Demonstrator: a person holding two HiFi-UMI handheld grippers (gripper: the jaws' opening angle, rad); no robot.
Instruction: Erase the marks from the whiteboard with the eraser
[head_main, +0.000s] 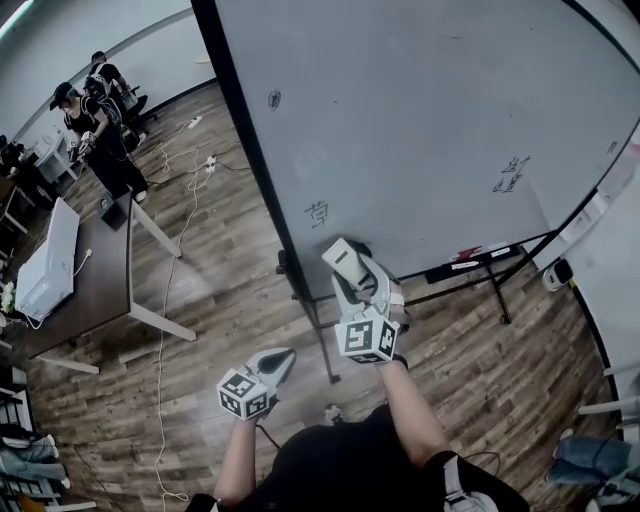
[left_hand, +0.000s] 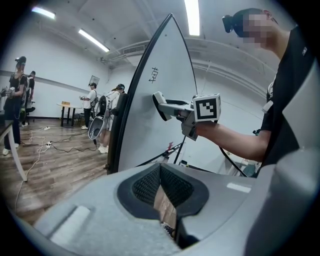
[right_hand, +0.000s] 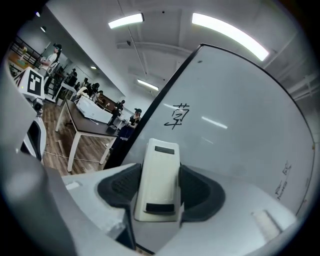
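Note:
The big whiteboard (head_main: 420, 120) stands in front of me with handwritten marks at its lower left (head_main: 318, 212), upper left (head_main: 274, 98) and right (head_main: 511, 175). My right gripper (head_main: 360, 280) is shut on a white eraser (head_main: 345, 260), held just short of the board below the lower-left mark. In the right gripper view the eraser (right_hand: 159, 180) sits between the jaws, pointing at that mark (right_hand: 177, 115). My left gripper (head_main: 275, 365) hangs lower, away from the board, shut with nothing in it (left_hand: 161, 192); its view shows the right gripper (left_hand: 175, 110) at the board.
The board's stand legs (head_main: 320, 335) and its tray with markers (head_main: 470, 262) are near my feet. A dark table (head_main: 90, 290) with a white device (head_main: 45, 262) is at left, cables (head_main: 165, 300) cross the wood floor, and people (head_main: 95, 130) stand at back left.

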